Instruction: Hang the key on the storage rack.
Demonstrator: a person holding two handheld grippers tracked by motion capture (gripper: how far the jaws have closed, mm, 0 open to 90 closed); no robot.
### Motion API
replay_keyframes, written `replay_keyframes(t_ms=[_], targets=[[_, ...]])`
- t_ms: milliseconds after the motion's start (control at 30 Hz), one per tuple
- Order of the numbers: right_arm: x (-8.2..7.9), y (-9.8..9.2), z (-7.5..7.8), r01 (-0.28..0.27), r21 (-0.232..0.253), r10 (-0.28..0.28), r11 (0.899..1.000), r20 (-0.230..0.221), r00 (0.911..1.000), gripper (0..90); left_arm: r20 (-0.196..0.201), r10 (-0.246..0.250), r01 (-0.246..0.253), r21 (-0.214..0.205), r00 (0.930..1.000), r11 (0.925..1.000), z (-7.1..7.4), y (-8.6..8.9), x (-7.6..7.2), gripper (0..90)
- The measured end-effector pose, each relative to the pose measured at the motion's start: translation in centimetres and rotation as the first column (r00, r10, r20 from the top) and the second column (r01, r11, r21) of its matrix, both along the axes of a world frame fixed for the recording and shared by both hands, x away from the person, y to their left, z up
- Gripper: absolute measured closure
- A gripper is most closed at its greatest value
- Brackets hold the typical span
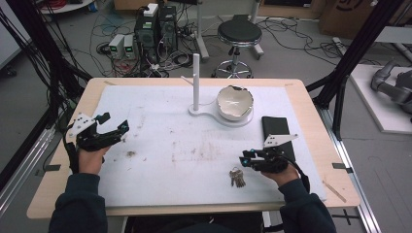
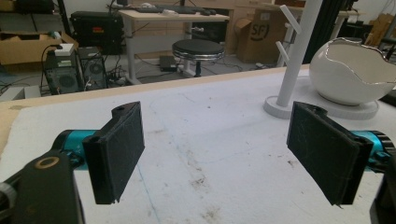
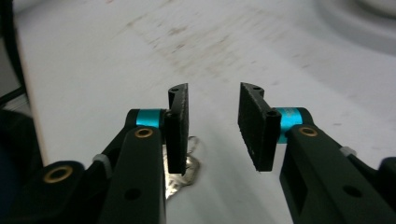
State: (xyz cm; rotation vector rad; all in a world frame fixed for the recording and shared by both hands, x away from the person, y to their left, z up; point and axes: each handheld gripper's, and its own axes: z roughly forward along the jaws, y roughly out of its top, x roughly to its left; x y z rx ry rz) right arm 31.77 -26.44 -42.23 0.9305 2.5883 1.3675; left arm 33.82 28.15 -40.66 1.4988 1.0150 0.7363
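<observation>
Keys (image 1: 237,177) lie flat on the white mat (image 1: 160,121) near the front edge of the counter (image 1: 58,194), a small silver bunch just to the left of the right claw (image 1: 244,158), and that is where the action is. Seen from above, the right claw hangs low over the mat with the keys just beside and a touch nearer the person than its tips. Down the right gripper view the keys (image 3: 187,175) glint under and behind the left-hand pad (image 3: 178,126), part hidden by it, while the gap between the two pads is bare mat. So the right claw (image 3: 212,126) is at a narrow gap, nothing between the pads, nothing gripped; whether the pad is touching the metal I cannot tell. Over on the other side the left claw (image 1: 116,125) is held above the mat's left part, well apart from the keys, and in the left gripper view the left claw (image 2: 215,149) stands wide, pads far apart with only stained mat between them. Farther back sits a white bowl (image 1: 234,102) with a jagged rim on a white base, and a white peg stand (image 1: 196,80) rises upright just beside it from the same base. A black slab (image 1: 277,133) lies flat on the mat behind the right hand (image 1: 279,172), near the bowl's base.
</observation>
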Motion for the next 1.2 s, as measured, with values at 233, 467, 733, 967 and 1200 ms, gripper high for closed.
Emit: replay_keyframes(t_ms=[233, 467, 733, 967, 1200], targets=[[0.3, 1.6, -1.6, -0.065, -0.033, 0.062, 0.997, -0.087, 0.9942, 66.4, -0.001, 0.004, -0.004, 0.001, 1.0, 1.0, -0.1, 0.1, -0.1, 18.9], [0.5, 1.8, -2.1, -0.043, -0.075, 0.028, 0.996, -0.191, 0.9812, 76.4, -0.007, 0.012, -0.012, -0.003, 0.9999, 0.9999, -0.2, 0.3, -0.1, 19.0], [0.4, 1.8, -1.7, -0.073, -0.029, 0.066, 0.997, -0.203, 0.9768, 88.6, -0.01, 0.016, -0.016, -0.002, 0.9998, 0.9999, -0.2, 0.5, -0.1, 19.4], [0.4, 0.9, -0.5, -0.022, 0.023, 0.025, 0.999, -0.105, 0.9941, 89.1, -0.013, 0.019, -0.019, 0.0, 0.9997, 0.9998, -0.3, 0.5, -0.1, 19.4], [0.7, 0.8, 1.8, 0.008, 0.091, -0.013, 0.996, 0.049, 0.9987, 89.4, -0.017, 0.017, -0.017, 0.007, 0.9997, 0.9998, -0.3, 0.3, 0.0, 19.4]])
